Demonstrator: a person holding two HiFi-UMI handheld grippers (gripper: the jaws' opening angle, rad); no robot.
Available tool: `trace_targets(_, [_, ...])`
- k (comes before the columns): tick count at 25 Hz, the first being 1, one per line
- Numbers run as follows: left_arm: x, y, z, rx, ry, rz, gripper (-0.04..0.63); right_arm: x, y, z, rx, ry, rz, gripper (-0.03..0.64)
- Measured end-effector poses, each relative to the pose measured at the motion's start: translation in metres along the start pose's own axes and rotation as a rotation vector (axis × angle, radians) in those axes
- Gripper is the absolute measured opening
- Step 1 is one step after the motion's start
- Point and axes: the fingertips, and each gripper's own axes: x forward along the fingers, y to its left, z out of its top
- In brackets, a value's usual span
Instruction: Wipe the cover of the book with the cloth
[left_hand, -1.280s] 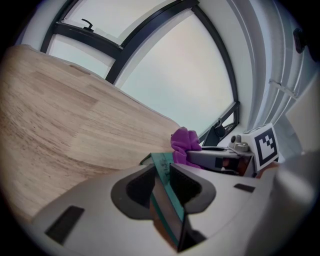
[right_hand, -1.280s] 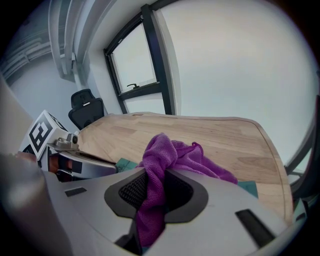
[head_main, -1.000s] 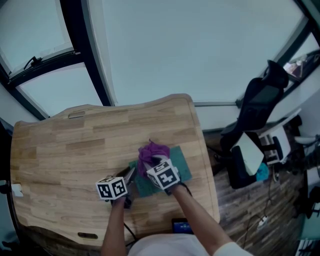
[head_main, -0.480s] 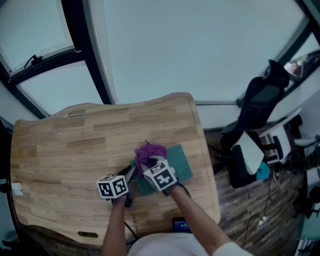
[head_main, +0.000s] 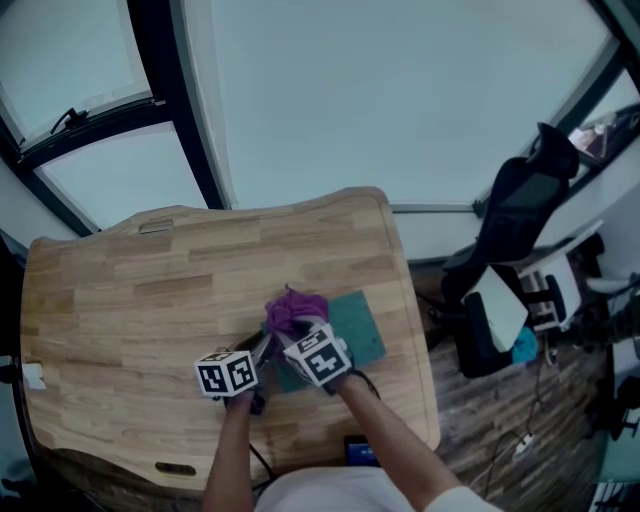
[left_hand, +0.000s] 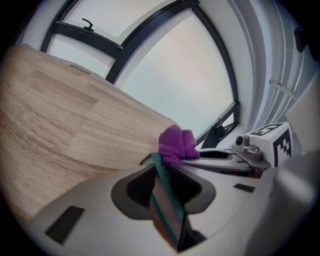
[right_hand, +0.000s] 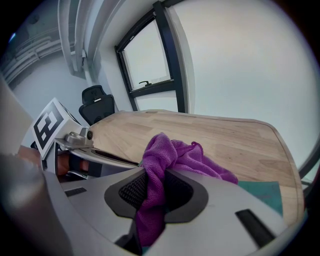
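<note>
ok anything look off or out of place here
Nothing stands out. The teal book lies on the wooden table slightly askew to its edge, one edge clamped in the left gripper. The purple cloth is bunched in the right gripper over the cover. No spill or damage shows.

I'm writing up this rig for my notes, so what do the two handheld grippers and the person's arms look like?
The left gripper and right gripper have pale grey moulded bodies; their tongs carry dark mesh-textured pads. Each bears a white cube with black square markers. A thin dark cable trails by the left one. The person wears a white top, forearms unsleeved.
</note>
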Motion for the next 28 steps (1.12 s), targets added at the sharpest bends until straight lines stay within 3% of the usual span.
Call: trace_targets(28, [0.0018, 0.0014, 0.0011, -0.008, -0.001, -0.001, 0.094, 0.0041, -0.0052, -0.0065, -0.024, -0.037, -0.018, 0.080])
